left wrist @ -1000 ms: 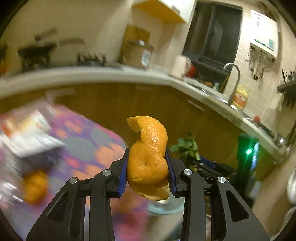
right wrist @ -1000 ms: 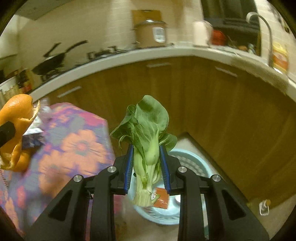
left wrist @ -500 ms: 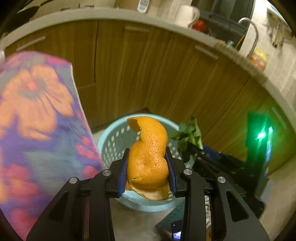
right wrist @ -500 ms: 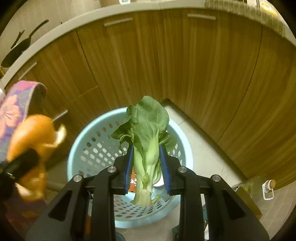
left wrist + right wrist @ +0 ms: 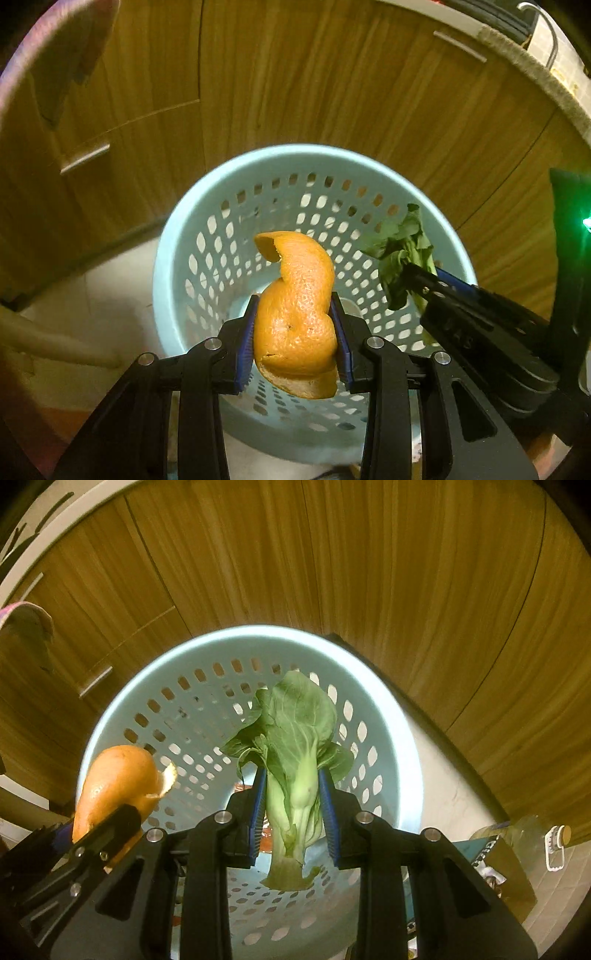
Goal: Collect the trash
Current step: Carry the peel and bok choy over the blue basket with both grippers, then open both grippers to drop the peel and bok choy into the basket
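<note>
My left gripper (image 5: 295,332) is shut on an orange peel (image 5: 297,306) and holds it above the open mouth of a light blue perforated trash basket (image 5: 184,236). My right gripper (image 5: 291,812) is shut on a green bok choy stalk (image 5: 295,753), held upright over the same basket (image 5: 399,746). In the right wrist view the left gripper (image 5: 92,834) and its peel (image 5: 118,775) sit at the lower left. In the left wrist view the right gripper (image 5: 424,284) and the leaves (image 5: 402,254) sit at the right, over the basket's rim.
The basket stands on a pale floor (image 5: 103,280) in a corner of brown wooden cabinets (image 5: 332,81). A flowered tablecloth edge (image 5: 18,609) hangs at the far left. A plastic bottle (image 5: 532,834) and other items lie on the floor at right.
Both grippers have moved from beside the flowered table down and forward to over the basket, which now fills the middle of both views. Both still hold their items.
</note>
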`<state>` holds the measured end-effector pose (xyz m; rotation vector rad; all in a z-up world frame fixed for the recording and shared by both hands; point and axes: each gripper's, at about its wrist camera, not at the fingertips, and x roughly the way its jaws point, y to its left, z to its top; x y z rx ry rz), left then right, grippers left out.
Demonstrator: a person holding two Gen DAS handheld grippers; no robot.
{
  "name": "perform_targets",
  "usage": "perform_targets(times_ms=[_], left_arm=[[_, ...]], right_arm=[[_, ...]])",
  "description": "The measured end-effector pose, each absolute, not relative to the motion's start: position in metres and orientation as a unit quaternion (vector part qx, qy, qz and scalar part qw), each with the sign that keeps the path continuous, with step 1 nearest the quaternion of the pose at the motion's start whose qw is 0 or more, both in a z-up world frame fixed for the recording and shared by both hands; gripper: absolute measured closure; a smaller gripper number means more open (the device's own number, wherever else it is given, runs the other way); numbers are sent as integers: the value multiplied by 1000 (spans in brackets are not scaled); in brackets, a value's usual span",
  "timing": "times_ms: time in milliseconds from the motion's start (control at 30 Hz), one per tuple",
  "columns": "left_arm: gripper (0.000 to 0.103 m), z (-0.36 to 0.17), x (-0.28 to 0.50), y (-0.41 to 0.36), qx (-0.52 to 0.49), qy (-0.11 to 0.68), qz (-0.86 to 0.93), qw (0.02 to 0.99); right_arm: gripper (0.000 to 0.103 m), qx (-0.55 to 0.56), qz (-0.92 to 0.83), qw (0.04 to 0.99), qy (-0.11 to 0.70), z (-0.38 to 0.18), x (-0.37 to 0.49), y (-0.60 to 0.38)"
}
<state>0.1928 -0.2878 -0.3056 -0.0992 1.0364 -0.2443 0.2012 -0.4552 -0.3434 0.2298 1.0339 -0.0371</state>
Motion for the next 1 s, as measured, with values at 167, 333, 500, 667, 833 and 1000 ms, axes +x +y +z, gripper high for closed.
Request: perform_targets(times_ms=[167,333,500,667,833,1000], left_arm=[[68,-311,200,-295,-43,498,-119,858],[67,-313,198,-294,-43,499,-113,858],[64,-311,196,-298,-42,503,-117,855],[64,-306,190,-301,-41,501,-124,856],[62,-296,182,-307,-40,496,-136,856],[62,-287,171,-310,-37,492,-140,859]], right_arm=[[76,101,-17,860,500,-350,199,-455],[75,109,-16,859,500,-347,197,-459],[62,111,-14,865,489,-335,187,-466],[62,118,-16,869,480,-324,182,-469],[62,113,-16,872,477,-313,180,-467],[62,112,-18,876,470,-299,173,-465]])
